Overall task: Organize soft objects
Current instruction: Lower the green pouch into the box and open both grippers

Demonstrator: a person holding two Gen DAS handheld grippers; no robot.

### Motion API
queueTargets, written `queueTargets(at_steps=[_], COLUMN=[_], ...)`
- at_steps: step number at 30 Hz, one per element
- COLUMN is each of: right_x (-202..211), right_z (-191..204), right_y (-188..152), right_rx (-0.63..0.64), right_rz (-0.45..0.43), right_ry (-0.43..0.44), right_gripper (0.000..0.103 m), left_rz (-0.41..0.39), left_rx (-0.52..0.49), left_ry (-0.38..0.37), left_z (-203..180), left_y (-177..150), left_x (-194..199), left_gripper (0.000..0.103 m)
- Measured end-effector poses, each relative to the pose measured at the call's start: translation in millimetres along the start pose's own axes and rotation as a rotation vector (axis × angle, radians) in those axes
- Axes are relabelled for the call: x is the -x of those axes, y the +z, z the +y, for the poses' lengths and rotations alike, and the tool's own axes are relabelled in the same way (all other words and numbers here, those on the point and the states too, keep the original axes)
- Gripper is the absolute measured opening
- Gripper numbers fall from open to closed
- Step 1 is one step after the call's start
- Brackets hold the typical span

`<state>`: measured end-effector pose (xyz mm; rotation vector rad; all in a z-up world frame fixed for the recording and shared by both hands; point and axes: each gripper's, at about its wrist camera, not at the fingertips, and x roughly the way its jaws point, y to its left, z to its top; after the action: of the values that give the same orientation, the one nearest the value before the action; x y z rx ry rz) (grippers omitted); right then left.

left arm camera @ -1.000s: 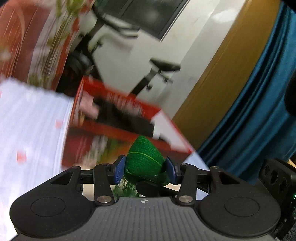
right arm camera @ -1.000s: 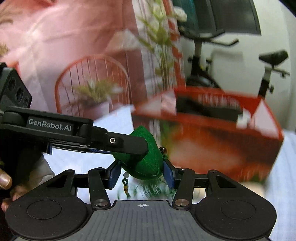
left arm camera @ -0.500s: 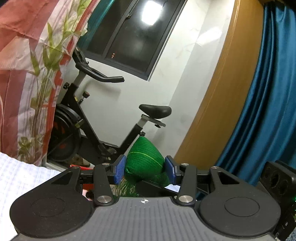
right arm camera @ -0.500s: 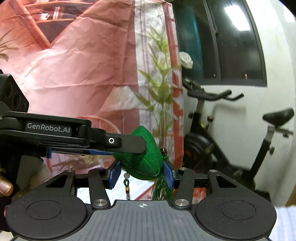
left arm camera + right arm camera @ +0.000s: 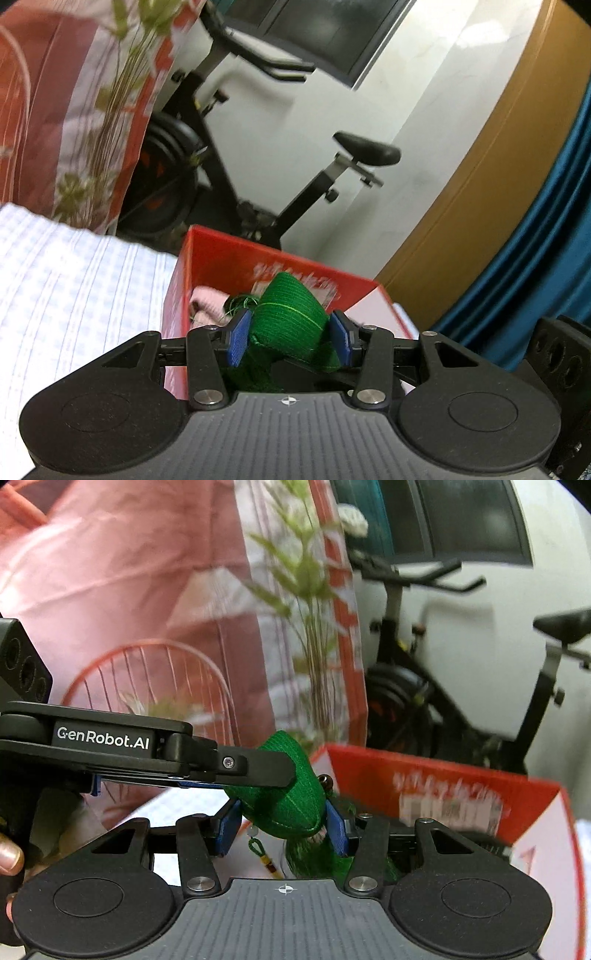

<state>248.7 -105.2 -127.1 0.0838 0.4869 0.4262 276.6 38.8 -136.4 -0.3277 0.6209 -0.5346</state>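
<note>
Both claws pinched one green knitted pouch: the left claw gripped it between blue pads, and the right claw clamped it from the other side, the two tools crossing over it. The green knitted pouch hung in the air just in front of the red box, which already held a pink soft item. A beaded tassel dangled below. To do this well, carry the pouch over the opening, lower it inside, then release both claws together so the tassel does not snag.
</note>
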Motion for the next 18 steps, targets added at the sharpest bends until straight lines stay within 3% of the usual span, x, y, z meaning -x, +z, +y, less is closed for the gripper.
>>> queueTargets(at_steps=[9, 18], right_x=[-6, 42], right_z=[-10, -31], right_y=[-23, -39], right_rx=[-0.051, -0.101], right_rz=[0.055, -0.009], right_ry=[-0.028, -0.076], right_gripper=[0.047, 0.047], left_rz=[0.014, -0.002], left_rx=[-0.040, -0.109], left_ry=[0.045, 0.072], left_z=[3, -11], left_y=[-6, -39], left_x=[6, 38], left_gripper=[0.050, 0.051])
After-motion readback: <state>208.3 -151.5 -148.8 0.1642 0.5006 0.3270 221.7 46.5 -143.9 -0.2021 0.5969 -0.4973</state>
